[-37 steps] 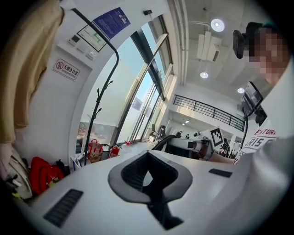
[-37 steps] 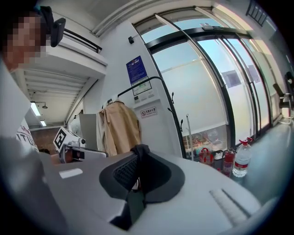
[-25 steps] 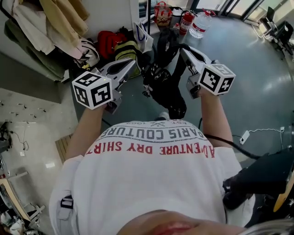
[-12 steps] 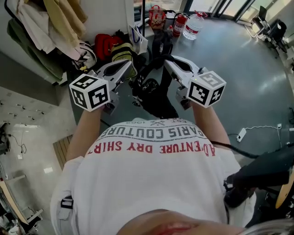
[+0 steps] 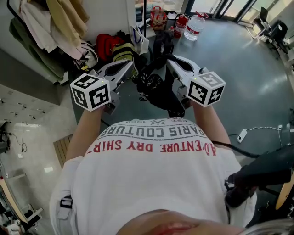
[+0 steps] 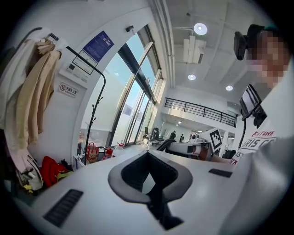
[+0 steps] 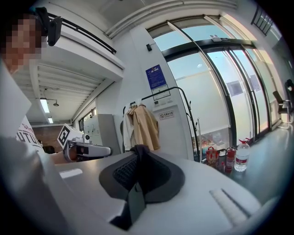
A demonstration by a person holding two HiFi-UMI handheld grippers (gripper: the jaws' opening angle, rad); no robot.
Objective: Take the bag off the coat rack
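Note:
A black bag [image 5: 161, 89] hangs in the air between my two grippers, in front of my chest and free of the coat rack. My left gripper [image 5: 134, 66] is shut on one black strap [image 6: 158, 206], pinched between its pads. My right gripper [image 5: 169, 62] is shut on another black strap [image 7: 135, 202], whose fold sticks up past the jaw tips. The thin black coat rack pole [image 5: 144, 18] stands behind the bag near the window; it also shows as the coat rack [image 6: 89, 133] in the left gripper view. Both grippers point nearly level towards it.
A garment rail with beige and green coats [image 5: 55, 27] stands at the left. A red bag [image 5: 108, 43] and a yellow-green bag [image 5: 123, 50] lie on the floor by the wall. A red gift bag [image 5: 157, 13], a fire extinguisher [image 5: 179, 23] and a big water bottle [image 5: 195, 25] stand near the rack's foot.
Both grippers have drawn back from the rack towards my chest and risen a little, carrying the bag along. Over the last half second they have barely moved.

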